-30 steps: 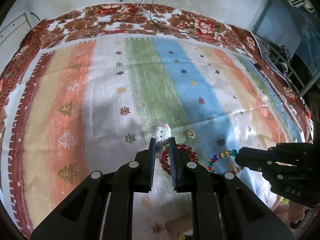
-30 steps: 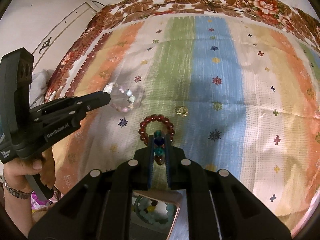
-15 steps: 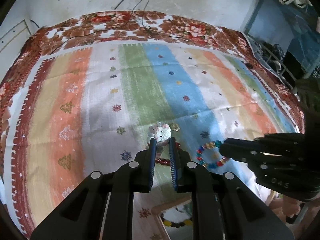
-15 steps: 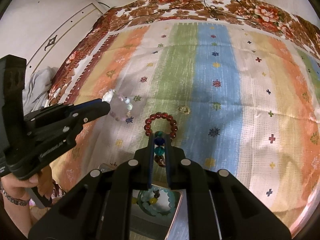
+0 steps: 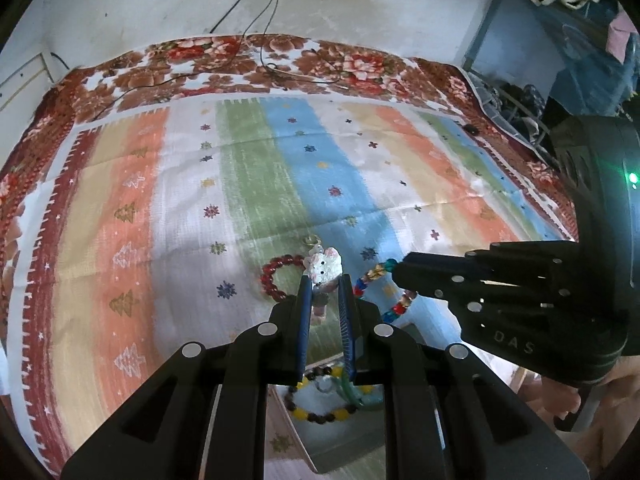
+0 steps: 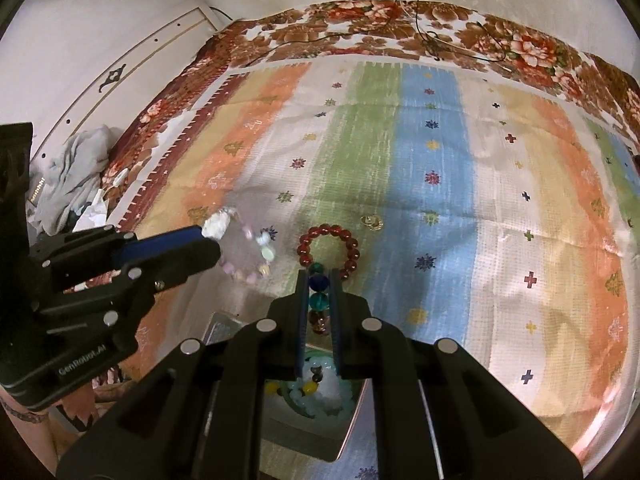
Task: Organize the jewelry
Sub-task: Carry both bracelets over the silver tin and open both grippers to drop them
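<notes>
My left gripper [image 5: 323, 280] is shut on a pale pastel bead bracelet with a white mouse charm [image 5: 323, 267] and holds it above the cloth; the bracelet also hangs from it in the right wrist view [image 6: 256, 254]. My right gripper [image 6: 319, 276] is shut on a multicoloured bead bracelet [image 6: 319, 300], which shows hanging from its tip in the left wrist view [image 5: 384, 296]. A dark red bead bracelet [image 6: 329, 250] and a small gold ring [image 6: 371, 221] lie on the striped cloth just ahead. A tray [image 6: 352, 424] holding several bracelets sits right beneath both grippers.
The striped cloth [image 6: 440, 160] with a floral border covers the bed. Black cables [image 5: 256, 20] run along the wall at the far edge. Crumpled grey clothing [image 6: 76, 168] lies off the left side. A blue stand [image 5: 540, 40] stands at the far right.
Both grippers have risen and drawn back toward me with their bracelets. The tray with bracelets has come into fuller view beneath them. The red bracelet and ring stay put.
</notes>
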Tool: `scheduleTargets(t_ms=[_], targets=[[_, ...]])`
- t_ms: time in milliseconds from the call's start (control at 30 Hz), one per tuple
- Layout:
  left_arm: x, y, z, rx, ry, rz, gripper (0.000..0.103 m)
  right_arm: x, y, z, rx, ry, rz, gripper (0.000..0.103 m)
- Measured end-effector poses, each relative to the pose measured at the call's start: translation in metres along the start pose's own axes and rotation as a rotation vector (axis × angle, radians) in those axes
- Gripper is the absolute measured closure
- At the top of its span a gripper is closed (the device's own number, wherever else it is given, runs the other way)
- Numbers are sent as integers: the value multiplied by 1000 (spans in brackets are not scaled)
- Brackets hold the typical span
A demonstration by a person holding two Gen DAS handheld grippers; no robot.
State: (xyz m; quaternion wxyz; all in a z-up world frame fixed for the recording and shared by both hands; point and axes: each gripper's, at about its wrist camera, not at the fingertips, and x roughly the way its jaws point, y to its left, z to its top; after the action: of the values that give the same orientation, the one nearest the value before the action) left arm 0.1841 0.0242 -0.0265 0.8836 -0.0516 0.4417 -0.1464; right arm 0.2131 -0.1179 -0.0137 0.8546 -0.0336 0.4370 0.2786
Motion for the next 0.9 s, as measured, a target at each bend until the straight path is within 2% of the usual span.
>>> scheduleTargets(t_ms=[400,900], targets=[[-23,-14,-21,-12,-31,-26,90,-19,9,-16,-14,-18,20,92],[-45,-27,-48,-13,-60,-55,90,-38,27,-55,-27,-27,55,92]])
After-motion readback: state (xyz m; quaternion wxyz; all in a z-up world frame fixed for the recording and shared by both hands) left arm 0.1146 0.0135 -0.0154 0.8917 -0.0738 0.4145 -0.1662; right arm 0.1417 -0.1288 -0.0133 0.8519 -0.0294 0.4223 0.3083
